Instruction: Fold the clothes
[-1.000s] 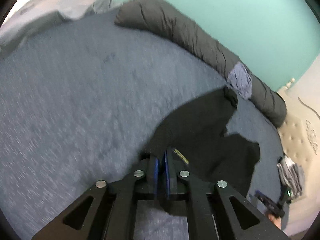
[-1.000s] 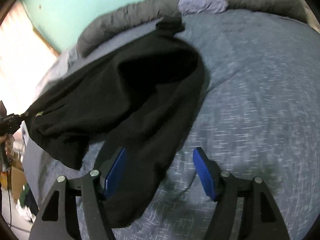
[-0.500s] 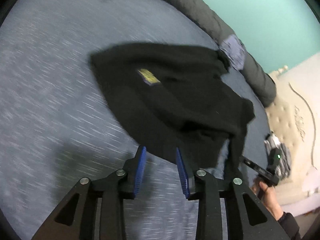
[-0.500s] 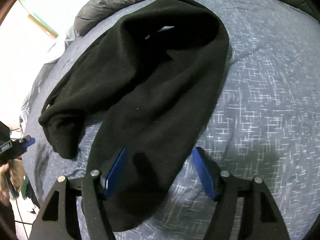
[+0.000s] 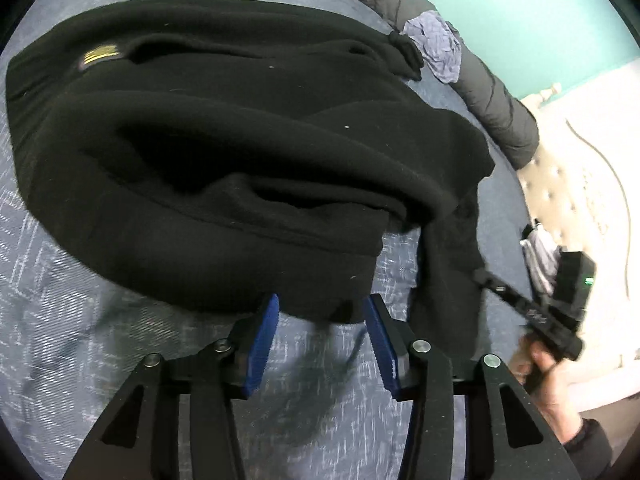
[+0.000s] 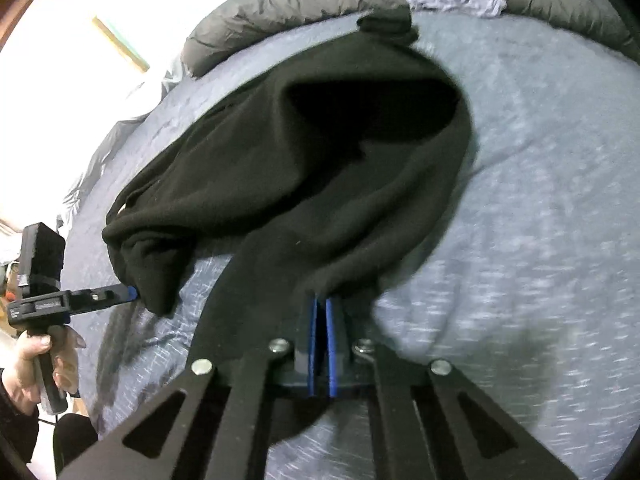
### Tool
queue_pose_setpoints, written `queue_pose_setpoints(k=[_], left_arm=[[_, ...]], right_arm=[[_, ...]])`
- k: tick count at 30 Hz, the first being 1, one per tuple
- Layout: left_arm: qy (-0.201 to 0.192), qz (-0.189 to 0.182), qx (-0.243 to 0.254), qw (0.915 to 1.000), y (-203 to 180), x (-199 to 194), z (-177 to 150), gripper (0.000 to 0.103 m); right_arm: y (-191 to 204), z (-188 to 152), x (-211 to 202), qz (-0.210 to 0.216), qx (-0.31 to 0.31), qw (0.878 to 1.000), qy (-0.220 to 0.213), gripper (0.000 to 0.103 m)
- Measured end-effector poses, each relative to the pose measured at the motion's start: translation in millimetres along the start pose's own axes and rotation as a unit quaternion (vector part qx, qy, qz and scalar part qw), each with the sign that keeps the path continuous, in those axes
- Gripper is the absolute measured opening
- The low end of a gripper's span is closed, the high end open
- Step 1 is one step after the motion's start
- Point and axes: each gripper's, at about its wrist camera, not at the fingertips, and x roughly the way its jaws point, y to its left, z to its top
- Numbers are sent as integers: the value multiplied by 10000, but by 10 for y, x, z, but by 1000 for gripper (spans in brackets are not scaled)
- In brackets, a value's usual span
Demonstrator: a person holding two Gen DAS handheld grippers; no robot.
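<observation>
A black fleece garment (image 5: 240, 128) lies bunched on the blue-grey bed (image 5: 80, 340), with a yellow label (image 5: 100, 54) near its far left. My left gripper (image 5: 320, 316) is open, its blue pads on either side of the garment's near hem edge. In the right wrist view the same garment (image 6: 320, 168) spreads away from me. My right gripper (image 6: 321, 304) is shut on a fold of its near edge, and more cloth hangs down to its left. The left gripper (image 6: 120, 292) shows at the garment's left end.
A dark grey rolled duvet (image 5: 492, 92) with a small blue-grey cloth (image 5: 436, 46) on it lines the bed's far edge by a teal wall. A tufted cream headboard (image 5: 560, 184) stands at the right. A bright window (image 6: 80, 20) is at the far left.
My left gripper let go of the garment, opened and now sits at the hem. My right gripper closed from wide open onto the garment's near edge.
</observation>
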Motion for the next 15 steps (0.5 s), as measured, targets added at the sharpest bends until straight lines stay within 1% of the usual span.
queue_pose_setpoints(k=[5,7,8,9,11,15], left_arm=[[11,406,280,9988,-84,149,12,50],[18,551,386,9977,-89,189,19,36],[30,594,389,9975,-65,197,29,22],[43,627,375,9973,-33,201,41,11],[81,661,377,9971,18,204,59,1],[93,601,500,9969,47,118,100,0]], right_arm=[[-152,92,-440,-390,-112,9987,-312,3],[-206,127,-626,-568,-167,9973,-432,3],[-233,145,-719,-656,-194,9964,-491,3],[-260,162,-812,-745,-221,9955,-551,3],[-314,197,-998,-921,-275,9931,-670,3],[-422,267,-1371,-1273,-382,9870,-908,3]])
